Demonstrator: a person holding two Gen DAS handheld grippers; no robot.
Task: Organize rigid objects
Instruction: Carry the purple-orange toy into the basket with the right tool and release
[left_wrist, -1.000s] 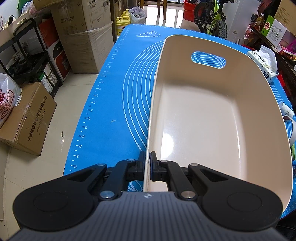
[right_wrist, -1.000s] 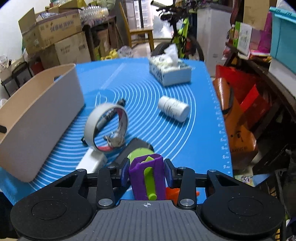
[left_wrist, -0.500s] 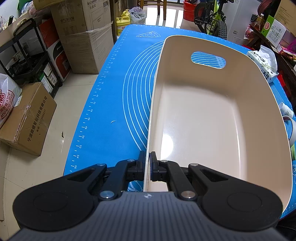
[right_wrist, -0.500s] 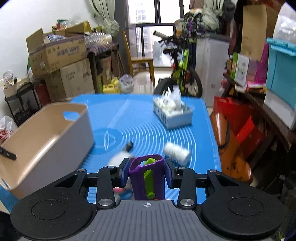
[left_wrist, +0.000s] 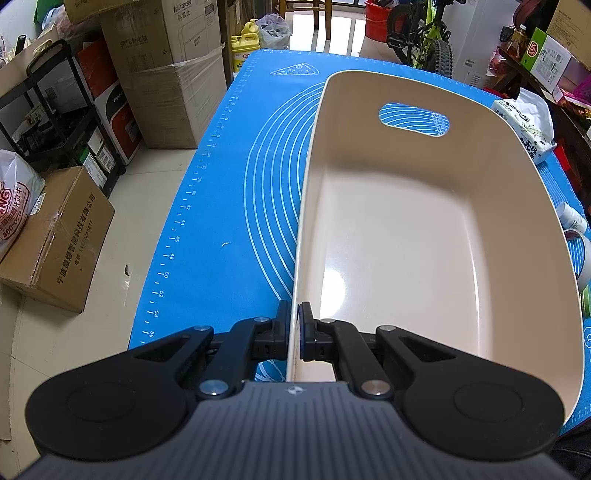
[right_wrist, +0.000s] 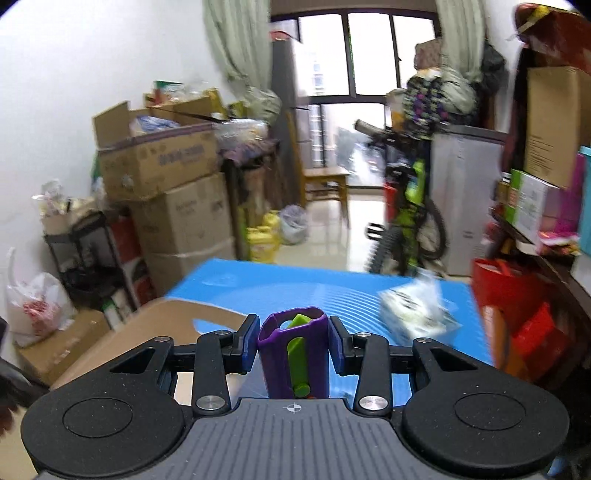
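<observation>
Left gripper (left_wrist: 294, 330) is clamping the near left wall of the beige bin (left_wrist: 424, 240), one finger outside the rim and one inside, pads pressed tight against the thin plastic. The bin is sitting on the blue mat (left_wrist: 229, 206) and stretching away ahead and to the right of the tool, its handle cutout (left_wrist: 413, 120) showing in the far wall. Nothing is lying on the part of its floor that shows. Beyond the bin's far right corner a tissue pack (left_wrist: 524, 129) is resting on the mat, and just past the right rim a white bottle (left_wrist: 572, 218) and a roll of tape (left_wrist: 580, 258) are peeking out.

Right gripper (right_wrist: 293, 345) is squeezing a purple toy (right_wrist: 295, 354) with a green slider down its middle, both pads flat on its sides, held up above the mat. Ahead and to the left of this tool the bin's rim (right_wrist: 177, 314) is showing; ahead and to the right the tissue pack (right_wrist: 413, 314) is blurred
</observation>
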